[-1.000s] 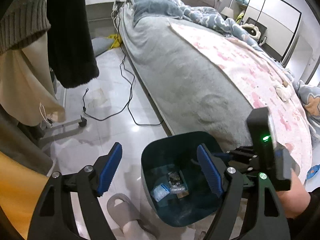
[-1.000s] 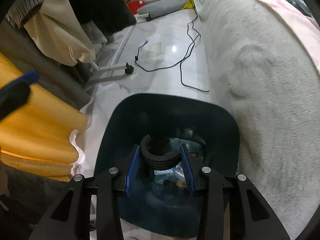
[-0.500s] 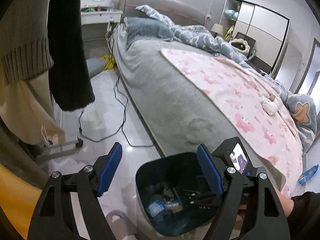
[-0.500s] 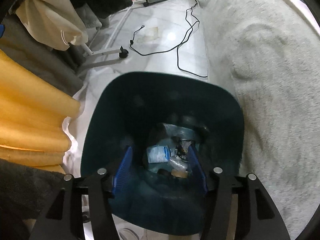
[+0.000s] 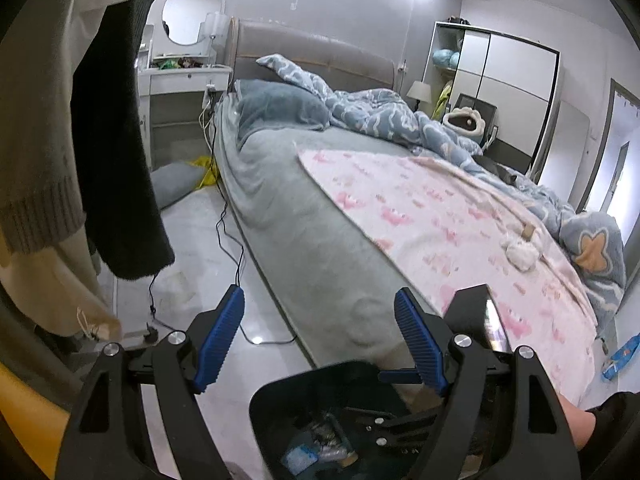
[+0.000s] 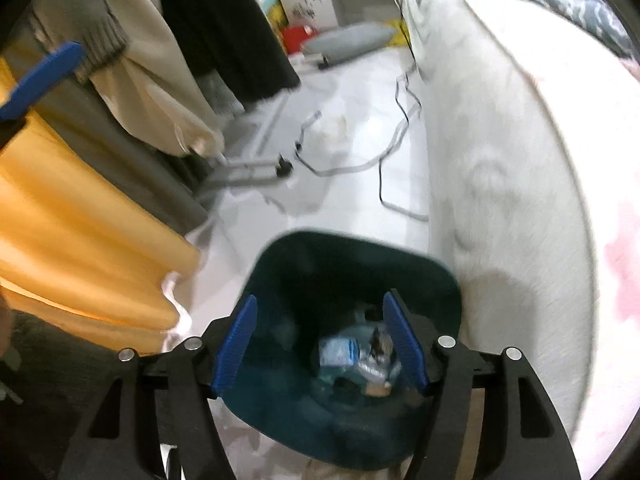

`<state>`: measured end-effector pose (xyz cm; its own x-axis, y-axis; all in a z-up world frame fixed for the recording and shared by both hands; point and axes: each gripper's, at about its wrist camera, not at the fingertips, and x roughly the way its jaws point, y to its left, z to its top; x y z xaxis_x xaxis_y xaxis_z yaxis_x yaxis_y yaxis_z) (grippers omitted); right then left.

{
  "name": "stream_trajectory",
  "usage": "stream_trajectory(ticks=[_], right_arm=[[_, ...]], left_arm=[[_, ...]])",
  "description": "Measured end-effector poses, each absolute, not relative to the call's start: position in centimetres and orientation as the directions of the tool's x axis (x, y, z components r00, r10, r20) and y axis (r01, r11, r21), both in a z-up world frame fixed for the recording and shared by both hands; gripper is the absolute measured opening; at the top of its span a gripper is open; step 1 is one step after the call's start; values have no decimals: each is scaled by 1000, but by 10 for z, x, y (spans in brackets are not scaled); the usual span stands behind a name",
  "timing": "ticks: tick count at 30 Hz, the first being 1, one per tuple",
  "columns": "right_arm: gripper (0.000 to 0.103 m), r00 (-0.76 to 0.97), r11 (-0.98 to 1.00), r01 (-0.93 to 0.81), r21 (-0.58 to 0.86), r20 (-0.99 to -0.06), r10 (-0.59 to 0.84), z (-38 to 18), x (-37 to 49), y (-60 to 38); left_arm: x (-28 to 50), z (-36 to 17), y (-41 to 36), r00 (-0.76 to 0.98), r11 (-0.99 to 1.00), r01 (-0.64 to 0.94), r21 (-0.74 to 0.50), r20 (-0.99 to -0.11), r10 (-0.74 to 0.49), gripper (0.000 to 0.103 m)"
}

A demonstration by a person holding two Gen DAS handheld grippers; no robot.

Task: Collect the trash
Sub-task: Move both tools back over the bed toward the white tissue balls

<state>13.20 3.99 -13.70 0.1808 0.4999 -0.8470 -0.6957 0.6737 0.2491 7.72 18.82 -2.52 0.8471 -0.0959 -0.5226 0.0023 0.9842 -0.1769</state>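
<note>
The dark teal trash bin (image 6: 352,264) is parked on the pale floor (image 6: 352,128) right beside the bed (image 6: 500,168), with a blue-and-white wrapper (image 6: 338,350) and other bits of trash piled at its bottom. The right gripper (image 6: 320,344) is held above the bin's opening; its jaws have just been opening and nothing is pinched between them. The left gripper (image 5: 318,340) is spread wide and empty too, aimed over the bin's far rim toward the bed, with hanging clothes (image 5: 120,140) off to the left.
</note>
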Motion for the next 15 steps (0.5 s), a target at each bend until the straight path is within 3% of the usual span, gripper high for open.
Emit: stream_trajectory(ticks=[15], right_arm=[[70, 343, 678, -699, 226, -726, 596, -65, 178, -29]], left_arm=[[133, 1, 130, 880, 985, 47, -168, -460, -120, 81]])
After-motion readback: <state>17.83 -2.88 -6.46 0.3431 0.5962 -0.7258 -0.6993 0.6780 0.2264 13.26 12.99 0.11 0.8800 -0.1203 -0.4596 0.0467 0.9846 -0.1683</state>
